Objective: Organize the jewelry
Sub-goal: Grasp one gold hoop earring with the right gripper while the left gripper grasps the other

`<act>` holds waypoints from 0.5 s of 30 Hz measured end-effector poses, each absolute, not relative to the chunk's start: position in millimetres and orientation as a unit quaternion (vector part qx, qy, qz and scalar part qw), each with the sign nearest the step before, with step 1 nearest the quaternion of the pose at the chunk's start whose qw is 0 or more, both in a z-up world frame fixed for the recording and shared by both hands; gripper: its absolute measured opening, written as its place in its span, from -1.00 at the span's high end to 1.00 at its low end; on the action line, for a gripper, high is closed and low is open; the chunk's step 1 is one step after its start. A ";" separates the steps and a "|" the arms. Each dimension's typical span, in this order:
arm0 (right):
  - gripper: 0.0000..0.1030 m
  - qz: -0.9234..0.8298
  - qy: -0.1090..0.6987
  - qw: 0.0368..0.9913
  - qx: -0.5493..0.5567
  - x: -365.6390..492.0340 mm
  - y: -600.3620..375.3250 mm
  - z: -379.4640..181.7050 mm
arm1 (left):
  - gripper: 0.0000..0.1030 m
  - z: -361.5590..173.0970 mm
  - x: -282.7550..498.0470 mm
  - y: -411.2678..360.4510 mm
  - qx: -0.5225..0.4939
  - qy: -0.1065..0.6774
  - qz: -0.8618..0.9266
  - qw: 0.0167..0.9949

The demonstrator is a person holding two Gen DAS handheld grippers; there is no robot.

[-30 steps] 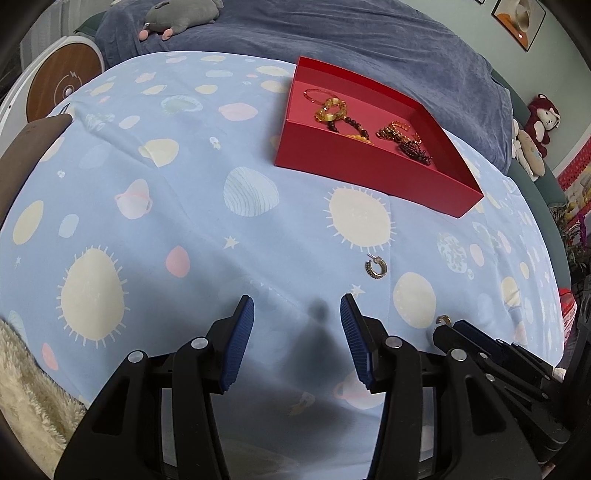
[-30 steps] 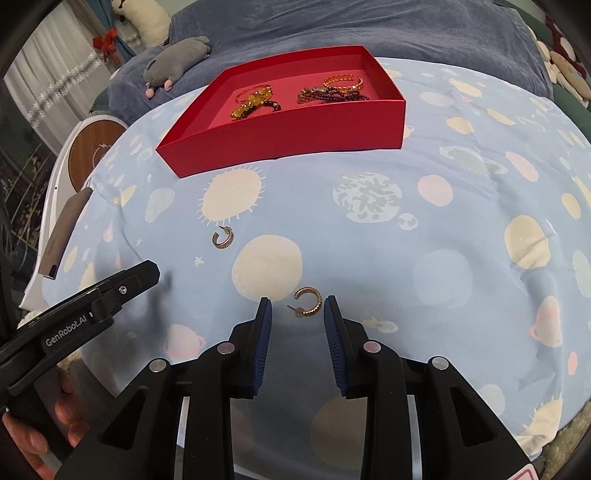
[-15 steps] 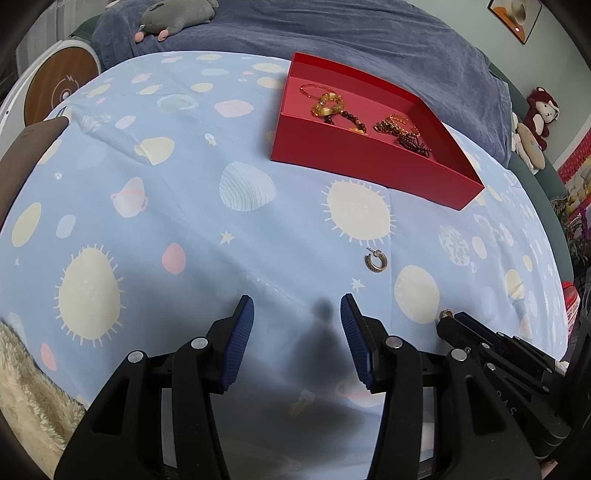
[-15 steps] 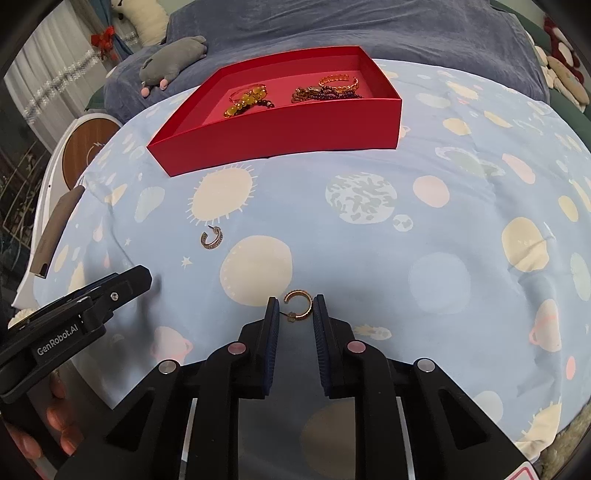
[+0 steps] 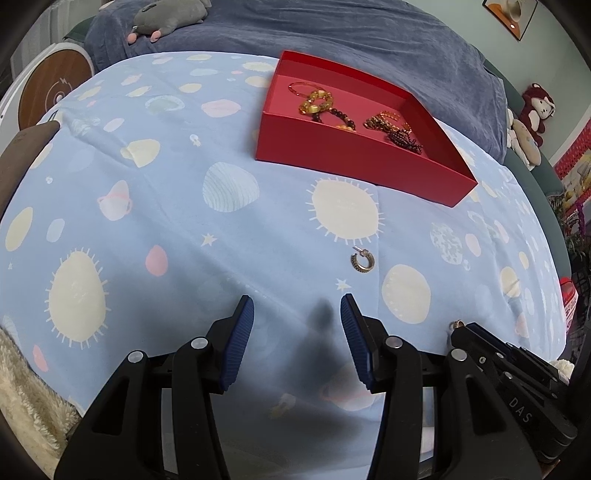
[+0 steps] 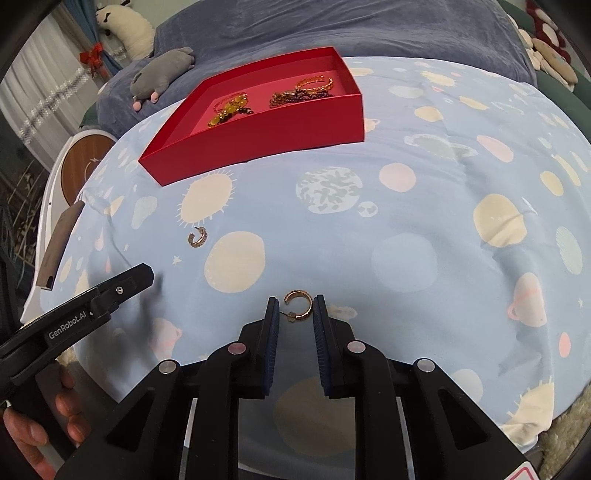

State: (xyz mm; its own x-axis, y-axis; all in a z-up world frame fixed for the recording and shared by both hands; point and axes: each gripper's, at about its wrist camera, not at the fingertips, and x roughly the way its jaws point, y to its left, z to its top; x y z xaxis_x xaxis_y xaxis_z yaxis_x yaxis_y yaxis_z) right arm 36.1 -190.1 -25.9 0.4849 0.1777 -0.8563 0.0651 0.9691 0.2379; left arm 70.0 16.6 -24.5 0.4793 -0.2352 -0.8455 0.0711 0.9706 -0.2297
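A red tray [image 5: 354,155] [image 6: 258,142] with several gold and dark bead bracelets [image 5: 321,103] stands on the blue planet-print sheet. A dark hoop earring [image 5: 362,260] [image 6: 197,237] lies on the sheet ahead of my open, empty left gripper [image 5: 297,310]. My right gripper [image 6: 294,310] has its blue pads closed against a gold hoop earring [image 6: 300,305], which sticks out between the fingertips just above the sheet. The right gripper's tip with the earring also shows in the left wrist view [image 5: 458,325].
A grey plush toy [image 5: 166,16] lies on a dark blue blanket [image 5: 369,40] behind the tray. A round white and wood device [image 6: 81,162] and a brown strip [image 6: 59,247] are at the left. Plush toys [image 5: 532,110] are at the far right.
My right gripper has closed from open around the gold hoop earring and now grips it. My left gripper stays open and has drifted slightly nearer the dark earring.
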 end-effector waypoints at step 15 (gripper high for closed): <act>0.66 0.024 0.502 0.852 0.144 33.9 -206.1 -24.0 | 0.24 -27.0 99.7 -31.4 -0.058 0.497 -0.121 0.857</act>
